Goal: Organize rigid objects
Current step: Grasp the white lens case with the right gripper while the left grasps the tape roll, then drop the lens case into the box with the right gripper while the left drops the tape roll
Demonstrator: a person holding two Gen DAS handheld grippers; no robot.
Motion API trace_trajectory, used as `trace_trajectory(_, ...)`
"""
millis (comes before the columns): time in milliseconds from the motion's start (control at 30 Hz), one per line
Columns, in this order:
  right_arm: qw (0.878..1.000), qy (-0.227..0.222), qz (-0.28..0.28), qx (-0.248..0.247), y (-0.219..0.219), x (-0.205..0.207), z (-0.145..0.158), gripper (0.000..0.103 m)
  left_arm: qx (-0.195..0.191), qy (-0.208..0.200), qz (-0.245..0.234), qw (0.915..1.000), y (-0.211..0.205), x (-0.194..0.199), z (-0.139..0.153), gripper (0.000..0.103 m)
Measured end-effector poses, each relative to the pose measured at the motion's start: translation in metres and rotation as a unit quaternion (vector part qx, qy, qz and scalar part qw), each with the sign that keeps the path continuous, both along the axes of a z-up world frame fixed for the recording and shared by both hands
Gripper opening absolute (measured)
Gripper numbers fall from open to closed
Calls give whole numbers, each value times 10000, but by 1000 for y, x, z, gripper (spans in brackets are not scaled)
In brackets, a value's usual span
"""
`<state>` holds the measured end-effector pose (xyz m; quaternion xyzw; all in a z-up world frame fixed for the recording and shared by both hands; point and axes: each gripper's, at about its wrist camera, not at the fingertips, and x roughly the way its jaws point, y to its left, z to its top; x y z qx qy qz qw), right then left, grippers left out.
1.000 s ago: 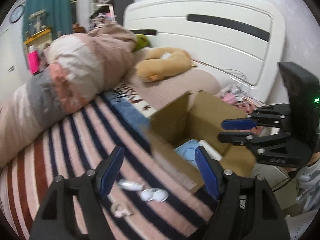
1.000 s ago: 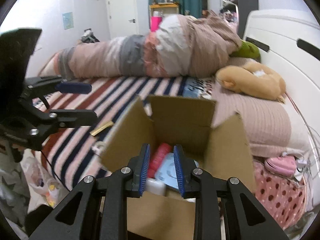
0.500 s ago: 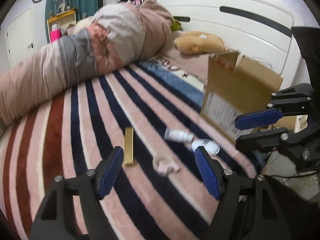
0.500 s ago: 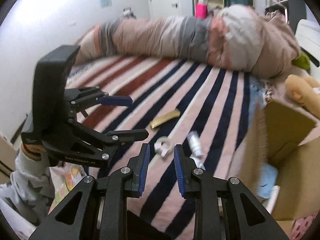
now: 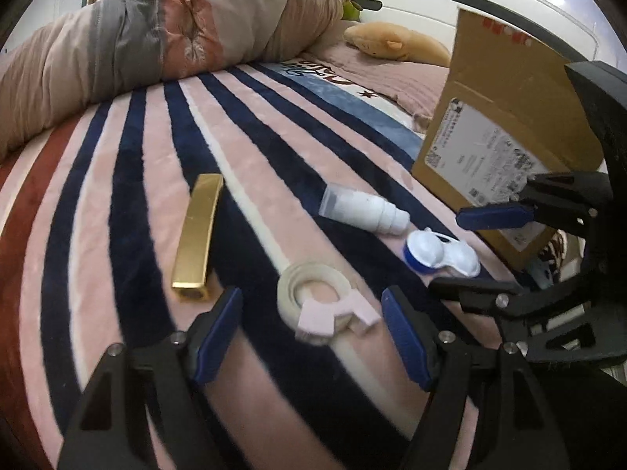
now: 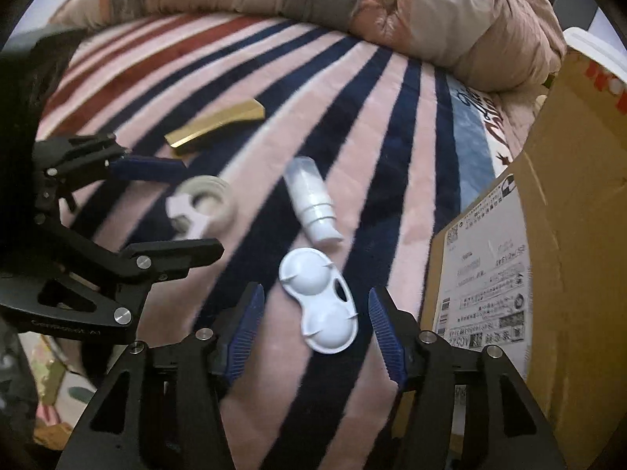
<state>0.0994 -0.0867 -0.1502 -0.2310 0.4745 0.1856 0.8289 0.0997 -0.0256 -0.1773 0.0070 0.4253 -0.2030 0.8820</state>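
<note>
Right wrist: glossy twin-domed plastic case (image 6: 319, 300).

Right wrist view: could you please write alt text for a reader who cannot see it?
The right gripper, jaws open, hovers over a white contact lens case on a striped blanket. Beyond lie a white bottle, tape roll and gold box; the left gripper is left, a cardboard box right.
</note>
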Motion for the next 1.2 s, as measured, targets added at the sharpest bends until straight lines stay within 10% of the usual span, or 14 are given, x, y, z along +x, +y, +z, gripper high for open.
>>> trace_trajectory(167, 9995, 220, -140, 182, -4, 6, -12, 52, 153, -66, 0, 9999, 1, -2, 0, 39)
trace_trajectory(767, 9949, 236, 72, 980, -1, 0, -4, 30, 200, -208, 178, 9994, 32, -24, 24, 38)
trace_trajectory(1200, 9764, -806, 796, 1840, -24, -83, 118, 28, 84, -1259, 10, 9920, 7, -70, 163, 38)
